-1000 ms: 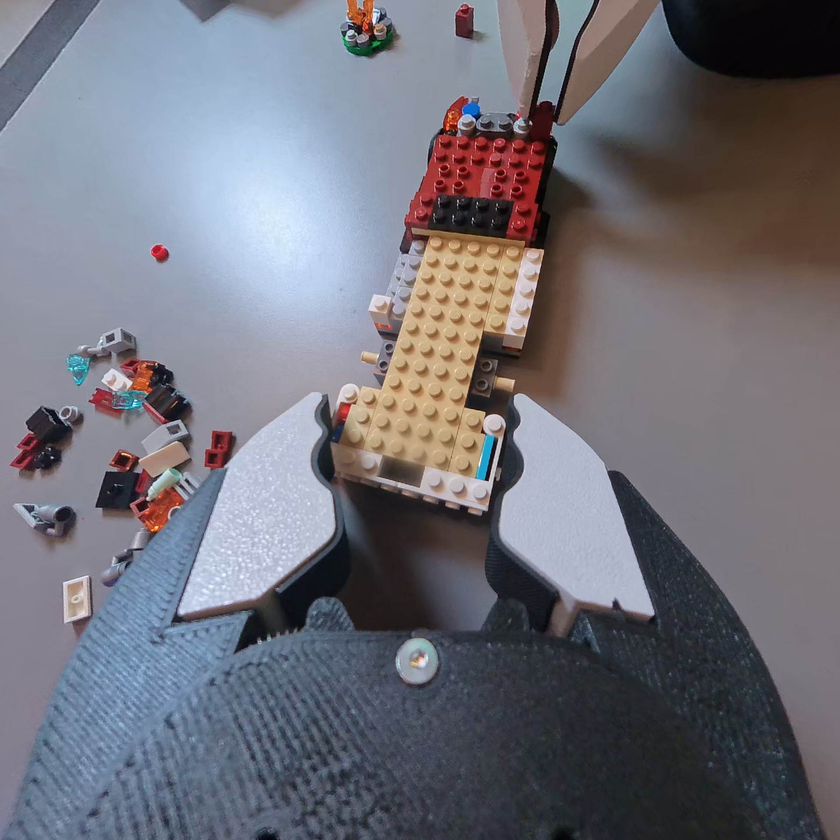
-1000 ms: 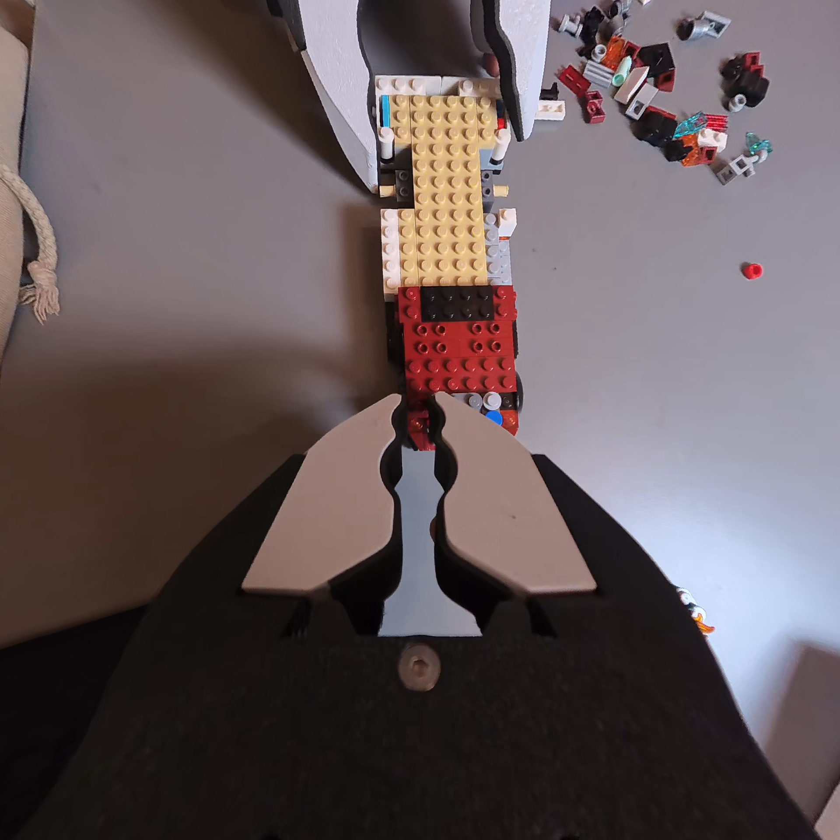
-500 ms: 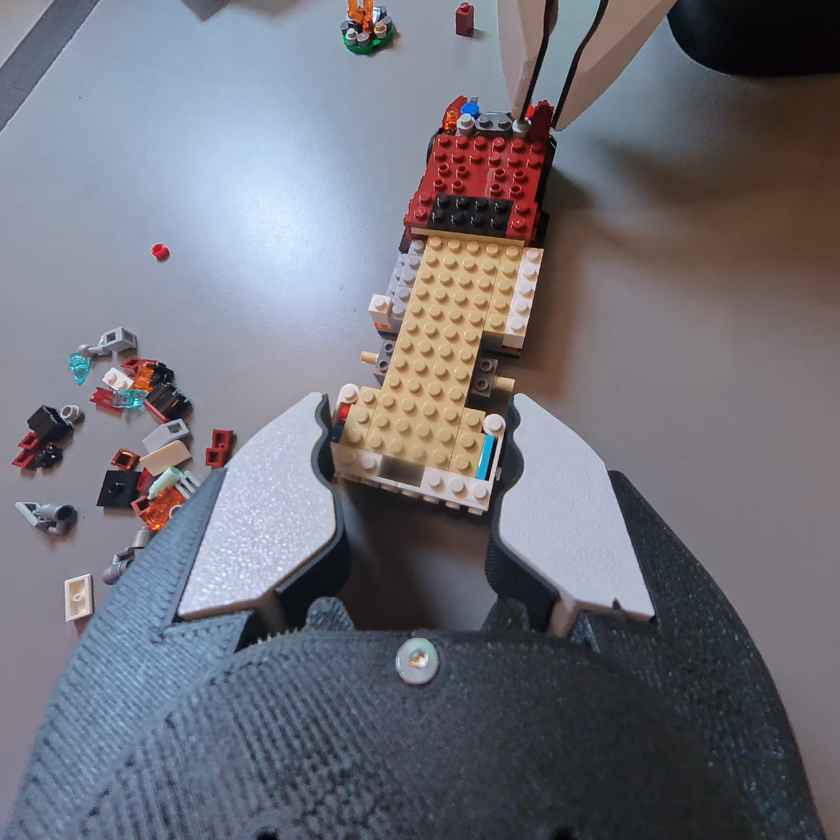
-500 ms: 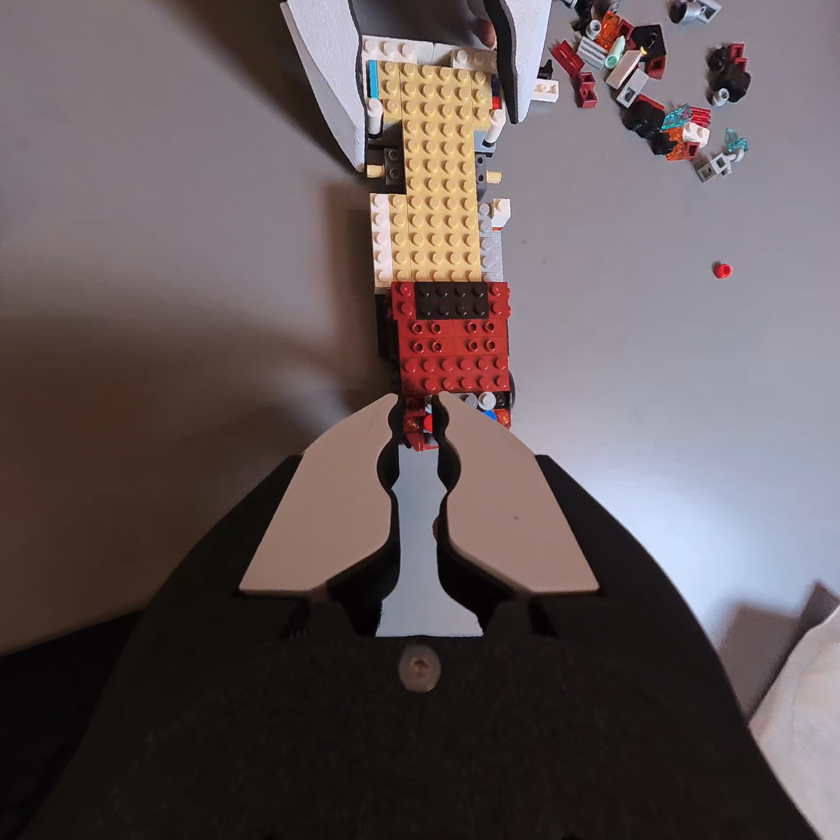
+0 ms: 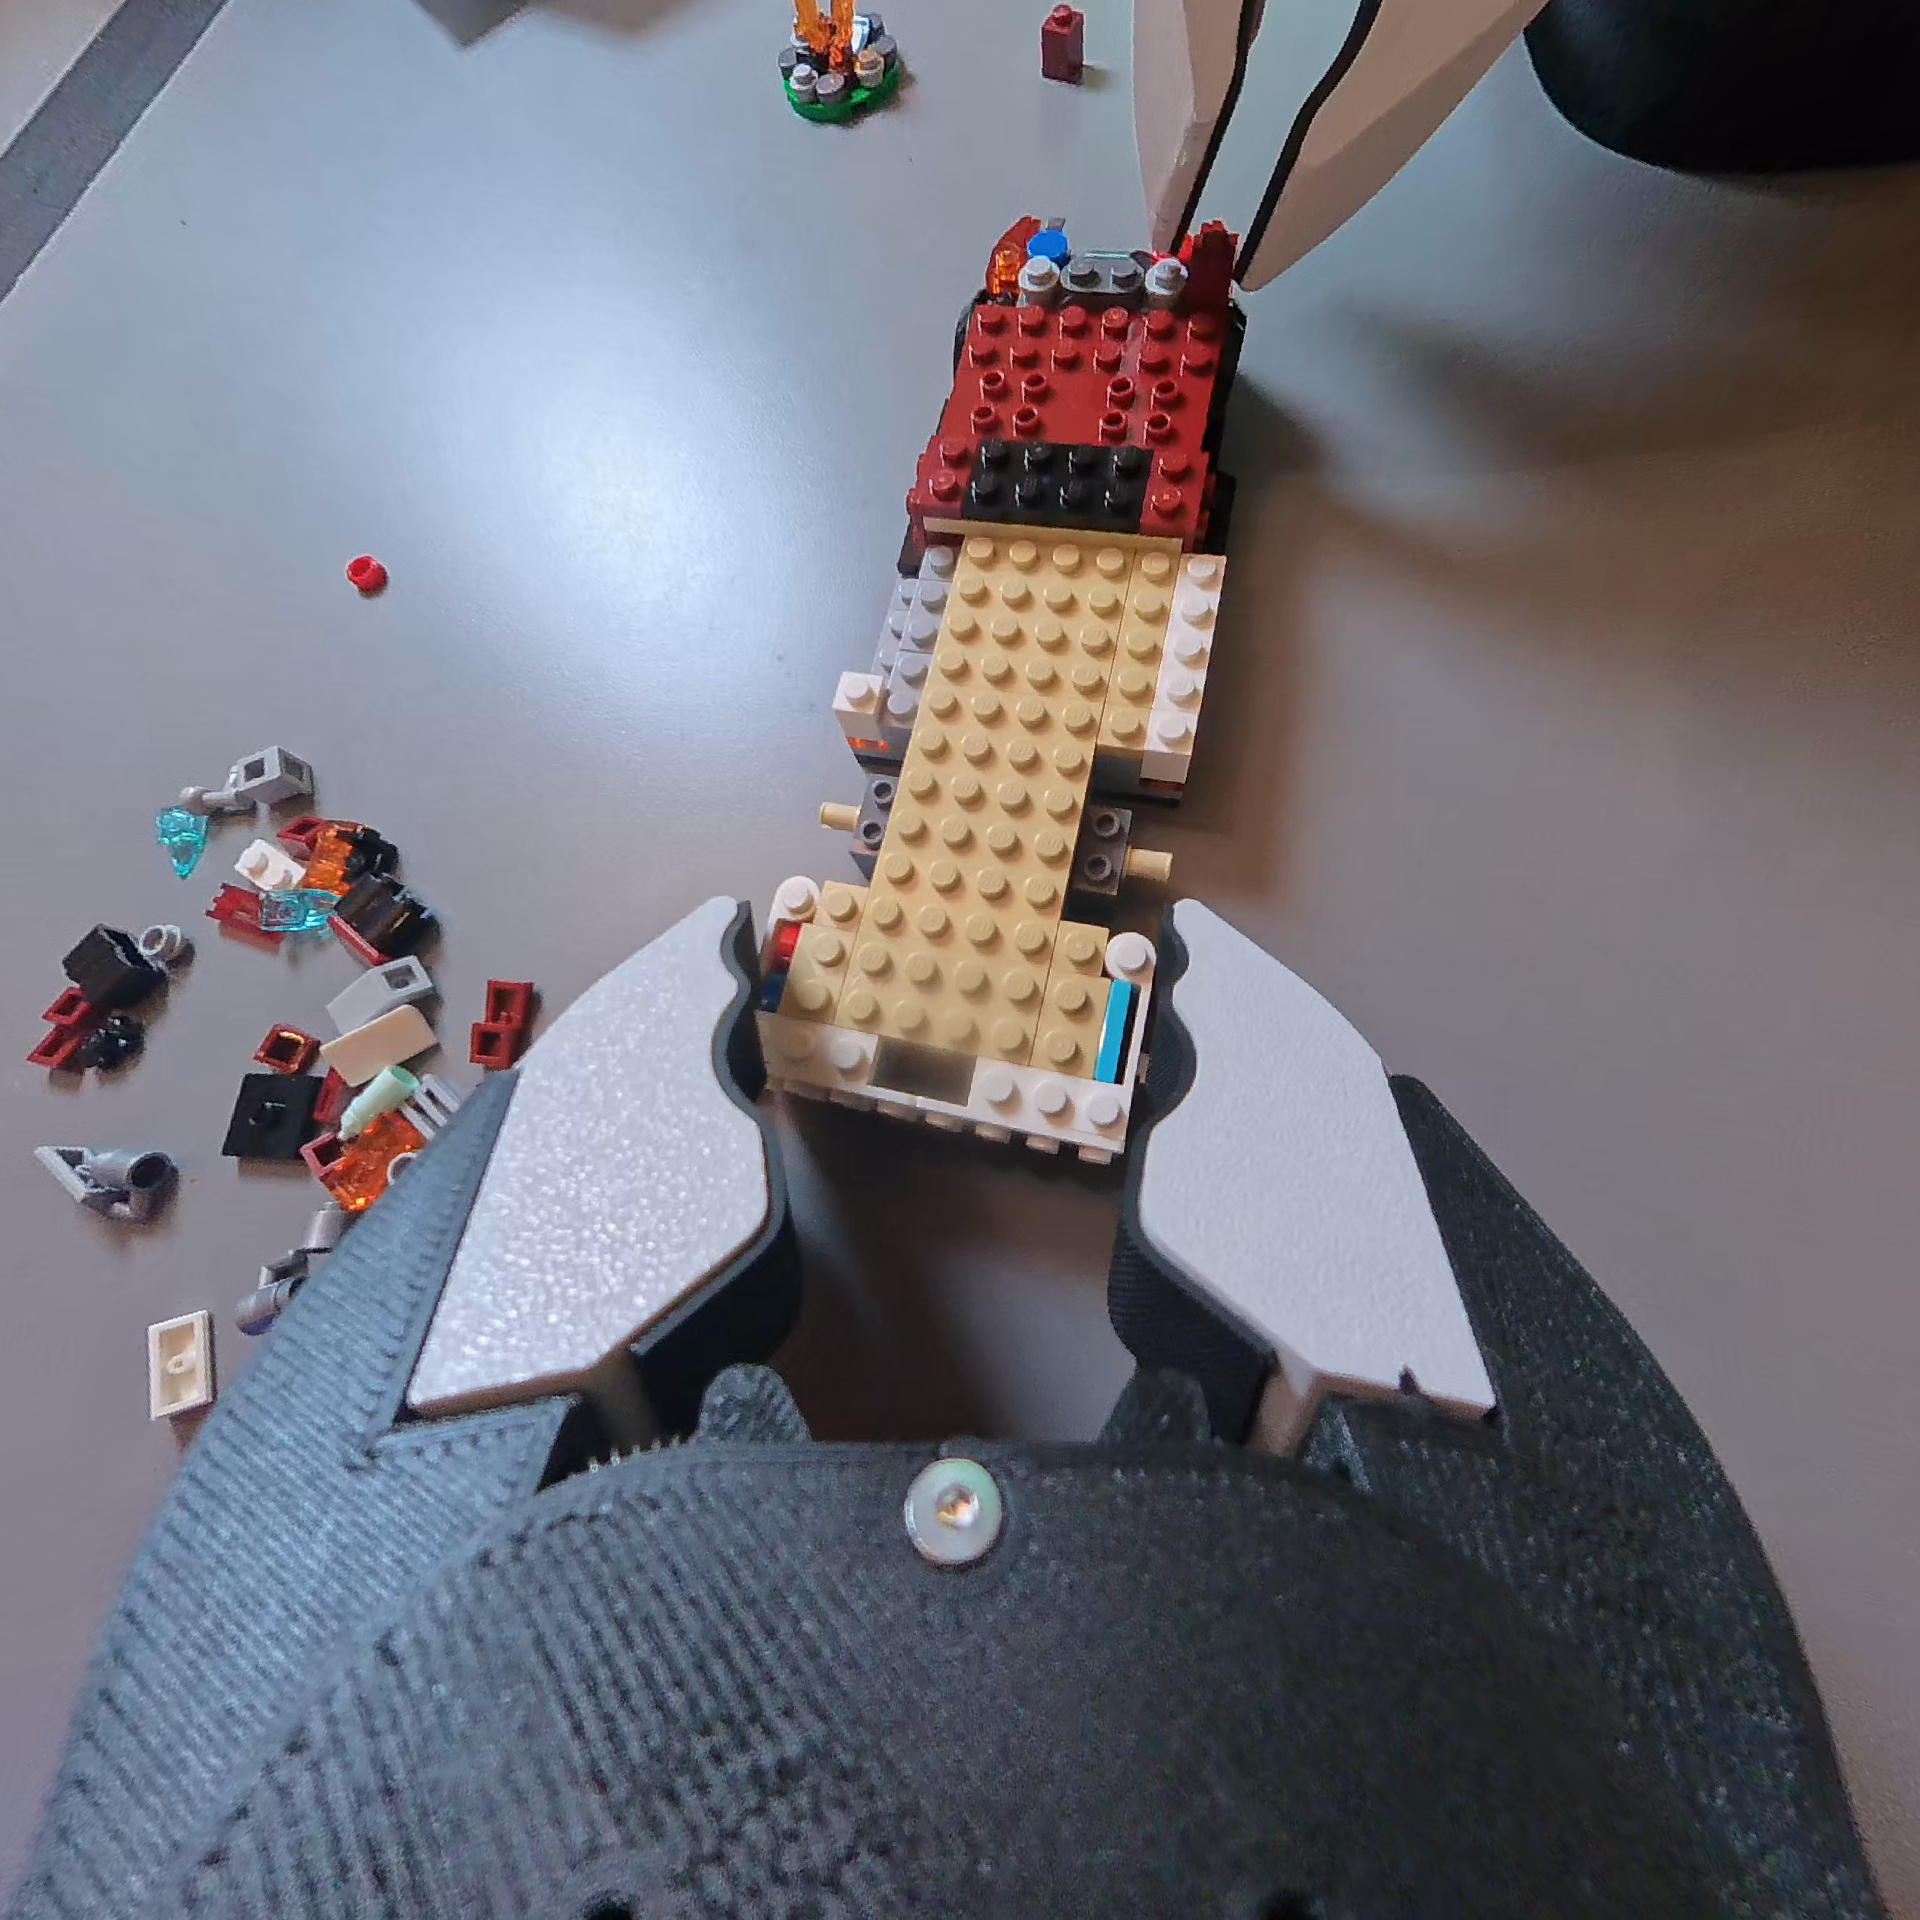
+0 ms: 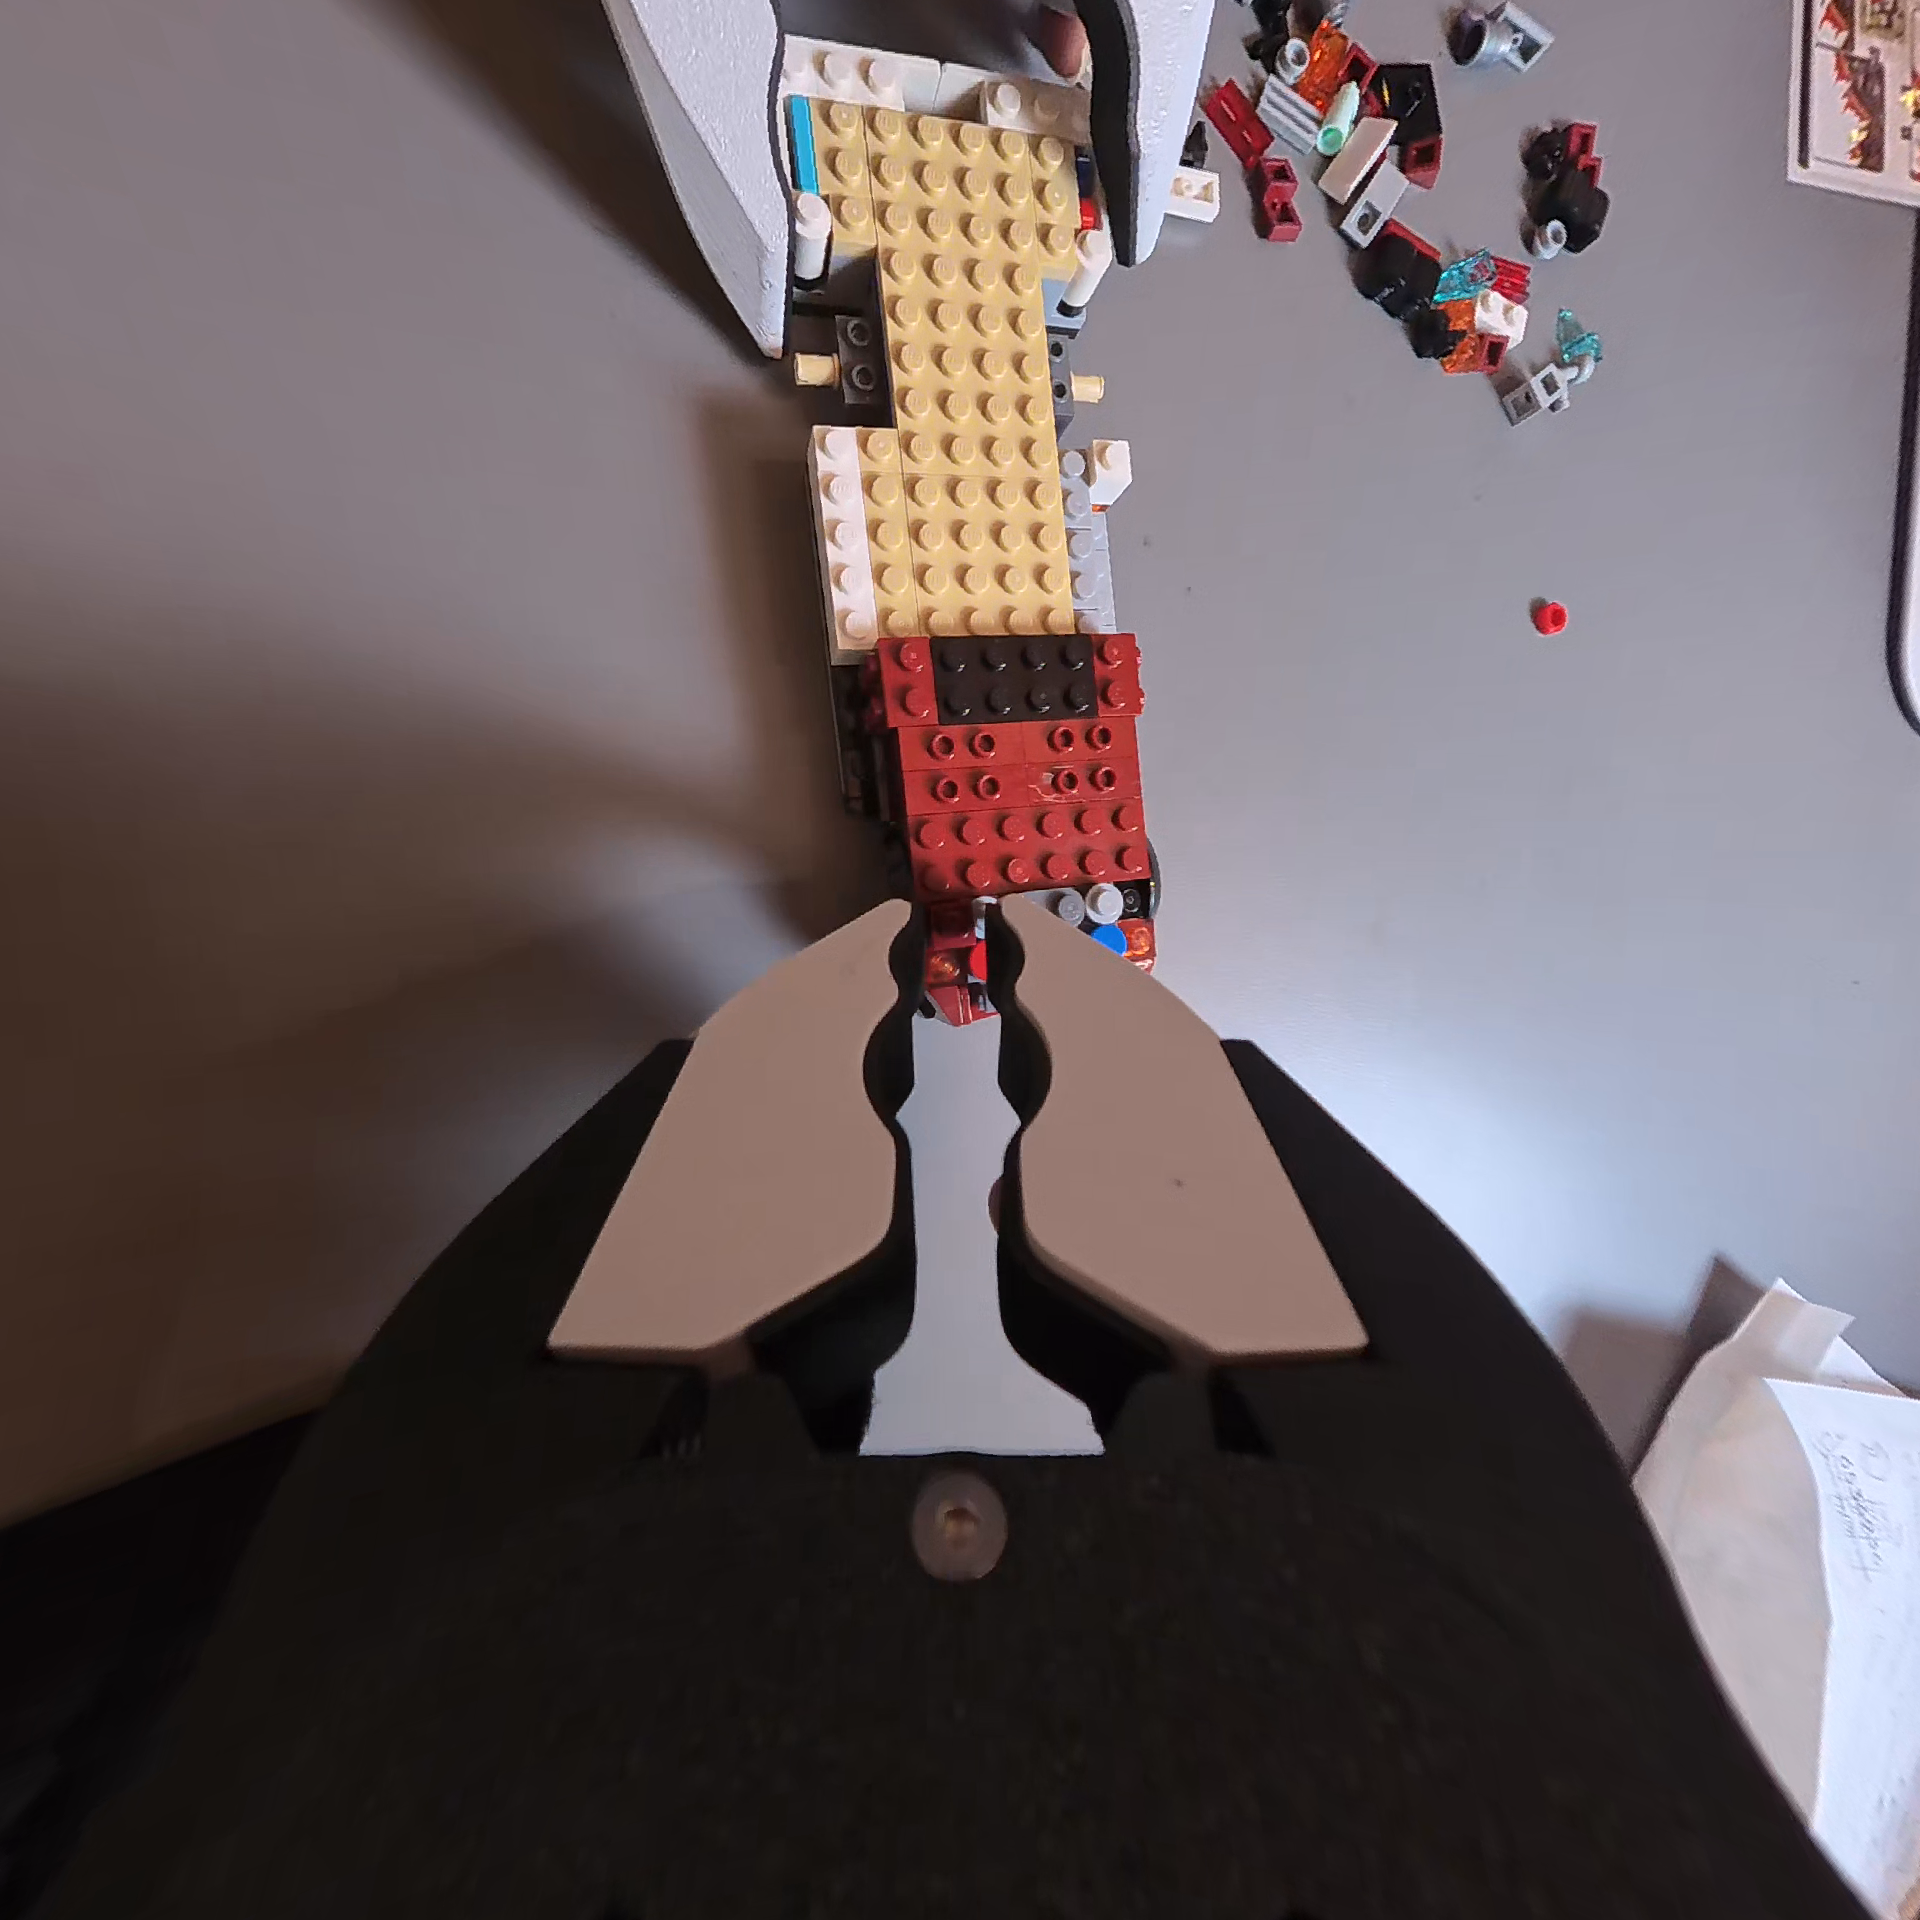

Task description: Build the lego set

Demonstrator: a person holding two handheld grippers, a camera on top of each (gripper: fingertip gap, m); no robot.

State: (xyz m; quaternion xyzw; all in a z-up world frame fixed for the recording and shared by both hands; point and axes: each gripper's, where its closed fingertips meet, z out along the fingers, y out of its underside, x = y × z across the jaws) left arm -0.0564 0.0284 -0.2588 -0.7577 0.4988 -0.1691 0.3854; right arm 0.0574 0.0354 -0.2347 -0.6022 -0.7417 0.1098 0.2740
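Left wrist view looks along a long brick-built model point(image 5: 1029, 707) lying flat on a grey table point(image 5: 520, 416), with a tan studded deck toward the camera and a dark red block with a black plate at the far end. The left gripper point(image 5: 951, 977) has its two grey fingers point(image 5: 623, 1143) spread wide around the near white-and-tan end of the model, the black pads lying against its two sides, so it grips that end. At the far end the right gripper point(image 5: 1210, 244) comes down from above, its white fingers nearly together around a small dark red piece point(image 5: 1210, 249) at the model's tip. In the right wrist view the same gripper point(image 6: 956, 920) shows its fingers point(image 6: 790, 1122) closed narrowly on that dark red piece point(image 6: 961, 966), which sits just beside a blue round stud point(image 6: 1110, 940) and some grey studs. A scatter of loose bricks point(image 5: 281, 987) in black, dark red, orange, grey and clear blue lies on the table to the left of the model, near the left gripper. A single small red stud point(image 5: 366, 572) sits apart from them. Farther off stand a small green-based build with orange flames point(image 5: 840, 62) and a lone dark red brick point(image 5: 1062, 42). White paper point(image 6: 1787, 1507) lies at the table's edge in the right wrist view.
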